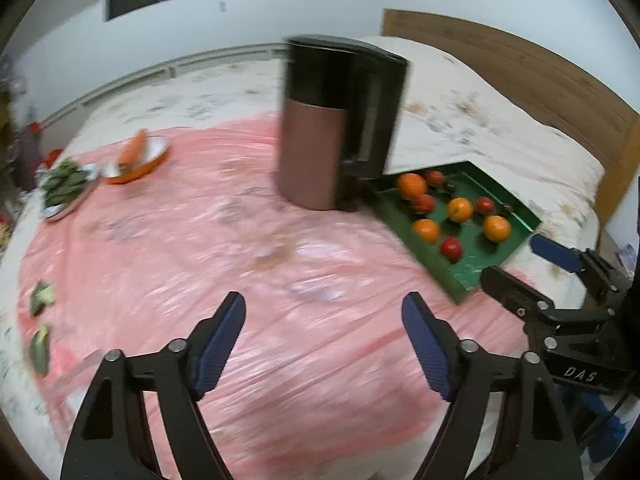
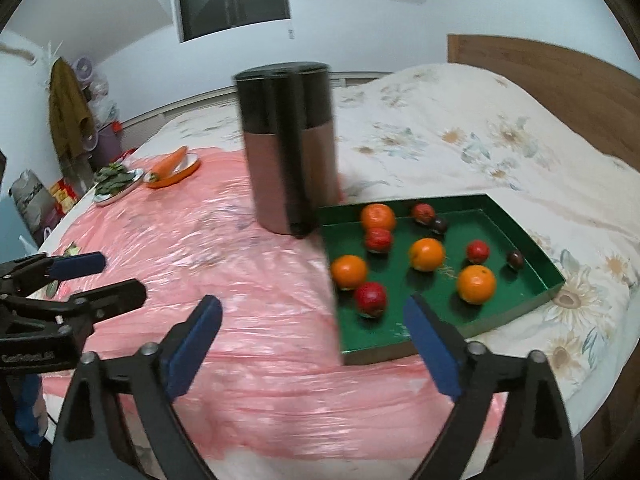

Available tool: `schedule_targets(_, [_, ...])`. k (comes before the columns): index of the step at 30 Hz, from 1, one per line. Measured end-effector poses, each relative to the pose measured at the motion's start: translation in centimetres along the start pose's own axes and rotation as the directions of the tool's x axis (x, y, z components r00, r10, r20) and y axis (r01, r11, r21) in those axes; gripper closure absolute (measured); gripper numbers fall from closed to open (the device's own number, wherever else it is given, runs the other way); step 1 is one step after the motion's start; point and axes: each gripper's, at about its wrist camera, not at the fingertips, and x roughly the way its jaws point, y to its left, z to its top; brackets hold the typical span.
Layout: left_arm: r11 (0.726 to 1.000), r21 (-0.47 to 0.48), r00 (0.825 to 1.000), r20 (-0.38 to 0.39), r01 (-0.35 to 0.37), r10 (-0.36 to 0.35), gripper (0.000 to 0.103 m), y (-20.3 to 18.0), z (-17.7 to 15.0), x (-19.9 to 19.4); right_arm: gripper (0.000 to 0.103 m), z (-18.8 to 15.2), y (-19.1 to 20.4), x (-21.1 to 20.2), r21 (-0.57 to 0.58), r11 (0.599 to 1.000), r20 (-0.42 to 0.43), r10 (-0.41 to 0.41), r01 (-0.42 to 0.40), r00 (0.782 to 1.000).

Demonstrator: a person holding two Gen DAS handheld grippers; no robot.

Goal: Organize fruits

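Note:
A green tray point(image 2: 436, 298) lies on the bed at the right edge of a pink plastic sheet point(image 2: 240, 280). It holds several oranges point(image 2: 476, 284), several red apples point(image 2: 370, 298) and two dark plums point(image 2: 515, 258), all loose and apart. My right gripper point(image 2: 313, 303) hangs open and empty above the tray's near left corner; its right finger overlaps the tray's front. My left gripper point(image 1: 324, 300) is open and empty over the bare pink sheet, to the left of the tray point(image 1: 424, 256). Each gripper shows at the edge of the other's view: the right gripper point(image 1: 512, 258) and the left gripper point(image 2: 120, 274).
A tall black-and-copper cylindrical appliance point(image 2: 290, 152) stands just behind the tray's left corner. Far left sit an orange bowl with a carrot point(image 2: 172, 168) and a plate of greens point(image 2: 116, 180). Green vegetable scraps point(image 1: 42, 300) lie at the sheet's left edge. A wooden headboard point(image 2: 560, 76) lines the right.

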Motion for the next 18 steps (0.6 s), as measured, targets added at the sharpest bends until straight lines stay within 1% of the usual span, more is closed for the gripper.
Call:
schedule_targets(3, [0.998, -0.030, 0.998, 0.003, -0.063, 0.063, 0.027, 2.2, -1.6, -1.4, 0.000, -0.3, 2.4, -0.2, -0.025, 1.000, 0.009, 0.001, -0.001, 1.000])
schedule_targets(6, [0.990, -0.048, 0.991, 0.013, -0.136, 0.136, 0.025, 4.2, -3.0, -2.8, 0.000, -0.5, 4.4, -0.4, -0.052, 0.999, 0.017, -0.002, 0.003, 1.000])
schedule_targets(7, [0.987, -0.054, 0.988, 0.021, -0.152, 0.154, 0.023, 4.8, -3.5, -3.4, 0.000, -0.5, 5.1, -0.4, -0.061, 0.998, 0.018, -0.004, 0.005, 1.000])
schedule_targets(9, [0.980, -0.062, 0.981, 0.038, -0.188, 0.190, 0.012, 5.7, -4.1, -4.3, 0.000, -0.5, 6.3, -0.4, -0.066, 0.998, 0.018, -0.012, 0.013, 1.000])
schedule_targets(11, [0.971, -0.074, 0.970, 0.065, -0.227, 0.232, 0.007, 6.5, -4.8, -5.3, 0.000, -0.6, 7.2, -0.6, -0.064, 0.998, 0.019, -0.017, 0.018, 1.000])
schedule_targets(14, [0.965, -0.099, 0.965, 0.076, -0.242, 0.249, 0.007, 7.9, -5.7, -6.4, 0.000, -0.5, 8.4, -0.8, -0.072, 0.997, 0.013, -0.026, 0.027, 1.000])
schedule_targets(18, [0.961, -0.128, 0.964, 0.077, -0.244, 0.255, 0.007, 9.4, -6.6, -7.4, 0.000, -0.2, 9.6, -1.3, -0.078, 0.997, 0.019, -0.028, 0.029, 0.999])
